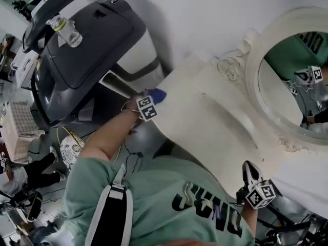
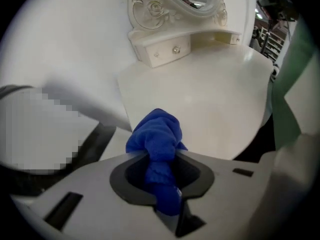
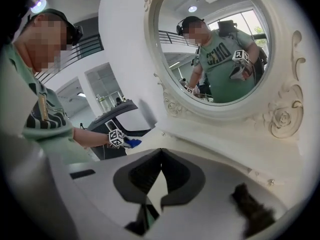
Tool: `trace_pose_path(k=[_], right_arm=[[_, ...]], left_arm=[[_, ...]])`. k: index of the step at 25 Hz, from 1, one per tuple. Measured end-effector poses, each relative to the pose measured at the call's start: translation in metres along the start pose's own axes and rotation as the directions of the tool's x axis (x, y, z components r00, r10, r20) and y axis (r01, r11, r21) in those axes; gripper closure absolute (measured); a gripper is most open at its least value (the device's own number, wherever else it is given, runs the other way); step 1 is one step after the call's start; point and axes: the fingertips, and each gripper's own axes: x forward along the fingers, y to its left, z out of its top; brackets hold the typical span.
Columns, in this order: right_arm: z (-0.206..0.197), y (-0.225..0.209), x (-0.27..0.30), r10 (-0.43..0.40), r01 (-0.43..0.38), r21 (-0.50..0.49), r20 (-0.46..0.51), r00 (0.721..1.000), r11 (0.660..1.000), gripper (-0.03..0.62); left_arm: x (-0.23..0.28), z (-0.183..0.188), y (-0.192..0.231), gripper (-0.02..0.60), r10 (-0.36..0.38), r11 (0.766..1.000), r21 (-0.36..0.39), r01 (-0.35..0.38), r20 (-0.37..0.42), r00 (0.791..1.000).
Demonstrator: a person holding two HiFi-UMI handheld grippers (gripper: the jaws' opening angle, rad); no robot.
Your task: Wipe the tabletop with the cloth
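The blue cloth (image 2: 159,134) is pinched in a bunch by the left tool (image 2: 161,170) at the worktop (image 2: 210,94) corner, apparently ready for wiping, while the right tool (image 3: 159,166), pressed together and empty, is held aside.

A white wall (image 1: 205,14) backs an ornate mirror (image 1: 289,83) (cream frame), dark machine (image 1: 87,50) beside.
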Motion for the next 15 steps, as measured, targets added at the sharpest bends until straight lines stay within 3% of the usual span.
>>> trace_pose_path(k=[4,8,11,15], right_arm=[[-0.016,-0.004,-0.023,0.043,-0.043,-0.020,-0.001,0.999,0.999,0.582],[-0.011,-0.007,-0.033,0.043,-0.043,-0.032,0.021,0.999,0.999,0.582],[0.006,-0.008,-0.028,0.031,-0.030,-0.032,0.042,0.999,0.999,0.582],[0.039,-0.007,-0.002,-0.011,0.013,-0.035,0.048,0.999,0.999,0.582]], left_arm=[[-0.023,-0.062,-0.050,0.485,-0.017,0.990,-0.141,0.009,-0.052,0.999],[-0.031,-0.071,-0.062,0.483,-0.031,0.987,-0.160,0.019,-0.074,0.997],[-0.038,-0.018,-0.025,0.483,0.006,0.991,-0.137,-0.003,0.021,1.000],[-0.018,0.103,0.059,0.482,0.048,0.998,-0.049,-0.040,0.166,0.985]])
